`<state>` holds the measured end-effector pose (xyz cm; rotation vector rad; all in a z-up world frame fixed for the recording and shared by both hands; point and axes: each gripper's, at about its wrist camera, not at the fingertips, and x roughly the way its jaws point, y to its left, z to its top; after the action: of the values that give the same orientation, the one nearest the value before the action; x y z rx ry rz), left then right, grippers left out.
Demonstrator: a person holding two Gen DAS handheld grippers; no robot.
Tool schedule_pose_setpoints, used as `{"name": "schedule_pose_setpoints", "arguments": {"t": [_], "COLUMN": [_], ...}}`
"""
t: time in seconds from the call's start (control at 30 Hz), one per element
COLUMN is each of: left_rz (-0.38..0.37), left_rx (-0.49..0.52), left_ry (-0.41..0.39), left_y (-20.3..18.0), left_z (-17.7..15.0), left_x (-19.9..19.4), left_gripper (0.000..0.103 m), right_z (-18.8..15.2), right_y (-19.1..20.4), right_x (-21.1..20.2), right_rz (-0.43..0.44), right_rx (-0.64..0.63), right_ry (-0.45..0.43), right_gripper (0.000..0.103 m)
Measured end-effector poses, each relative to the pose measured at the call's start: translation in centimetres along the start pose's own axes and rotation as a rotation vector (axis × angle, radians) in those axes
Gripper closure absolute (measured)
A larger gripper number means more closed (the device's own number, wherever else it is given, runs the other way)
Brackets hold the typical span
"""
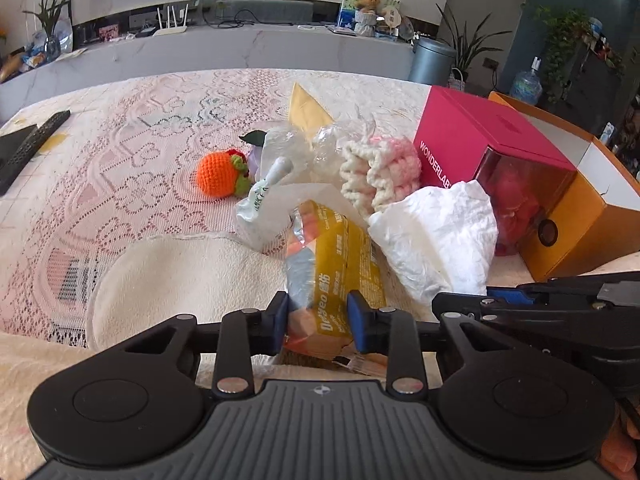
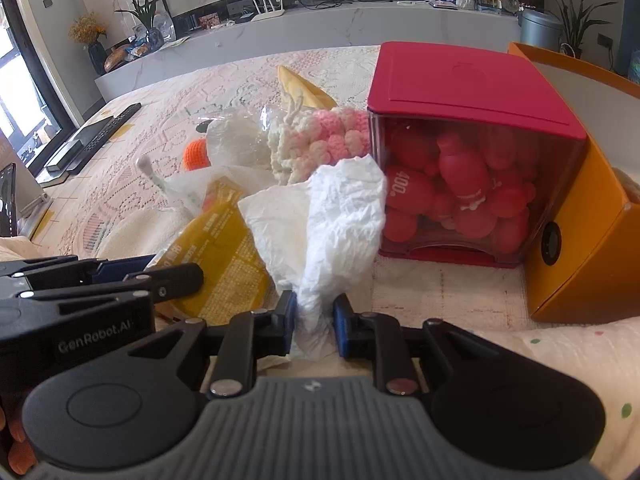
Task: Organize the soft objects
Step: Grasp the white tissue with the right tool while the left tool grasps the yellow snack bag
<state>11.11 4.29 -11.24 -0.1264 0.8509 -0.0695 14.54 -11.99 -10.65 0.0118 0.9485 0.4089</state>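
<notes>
While the left fingers (image 1: 318,322) squeeze the yellow snack bag (image 1: 334,264) between them and the right fingers (image 2: 316,326) pinch the white crumpled bag (image 2: 332,220), both bags touch, so pulling one could drag the other along.

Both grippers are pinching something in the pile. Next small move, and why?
Probably lift the left gripper straight up a little. Its pads are closed on the yellow snack packet, whose far end lies against the white crumpled bag that the right gripper grips, so a short lift should part them.
</notes>
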Motion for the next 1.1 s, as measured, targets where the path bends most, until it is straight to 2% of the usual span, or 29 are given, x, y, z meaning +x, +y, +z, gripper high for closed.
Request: {"name": "schedule_pose_setpoints", "arguments": {"t": [0.07,0.13,0.27,0.3,0.5,0.53,0.8,0.93,1.1], "left_rz": [-0.022,-0.044,-0.044,-0.040,-0.027,-0.033,-0.031,-0.022,-0.015], "left_rx": [-0.043,-0.086,-0.101,-0.101,-0.104,-0.108,-0.103,-0.100,-0.099], "left_ry": [0.027,0.056,0.076,0.076,0.003,-0.010,-0.062,-0.103,-0.147], "left_y": [0.7,1.3,1.4,1.4,1.5,1.5,1.3,1.2,0.9], "left_z": [0.1,0.1,0.1,0.0,0.0,0.1,0.0,-0.1,-0.2], "left_x": [0.6,1.2,1.8,1.9,0.5,0.1,-2.3,-4.1,-6.0], "left_gripper": [0.058,0.045,0.046,0.048,0.078,0.080,0.091,0.092,0.093], "right_z": [0.0,0.0,0.1,0.1,0.3,0.4,0.9,0.8,0.4], "right_y": [0.1,0.3,0.4,0.4,0.3,0.2,0.4,0.4,0.6], "right_x": [0.0,0.1,0.2,0.2,0.0,-0.2,-2.6,-4.3,-6.7], "right_rz": [-0.003,-0.006,-0.011,-0.011,-0.006,-0.005,0.026,0.053,0.066], "right_rx": [-0.005,-0.009,-0.015,-0.016,-0.002,0.001,0.012,0.024,0.010], "right_ry": [0.001,0.002,0.002,0.002,0.007,0.006,-0.011,-0.034,-0.078], "right_gripper": [0.083,0.083,0.082,0.082,0.082,0.083,0.086,0.093,0.097]}}
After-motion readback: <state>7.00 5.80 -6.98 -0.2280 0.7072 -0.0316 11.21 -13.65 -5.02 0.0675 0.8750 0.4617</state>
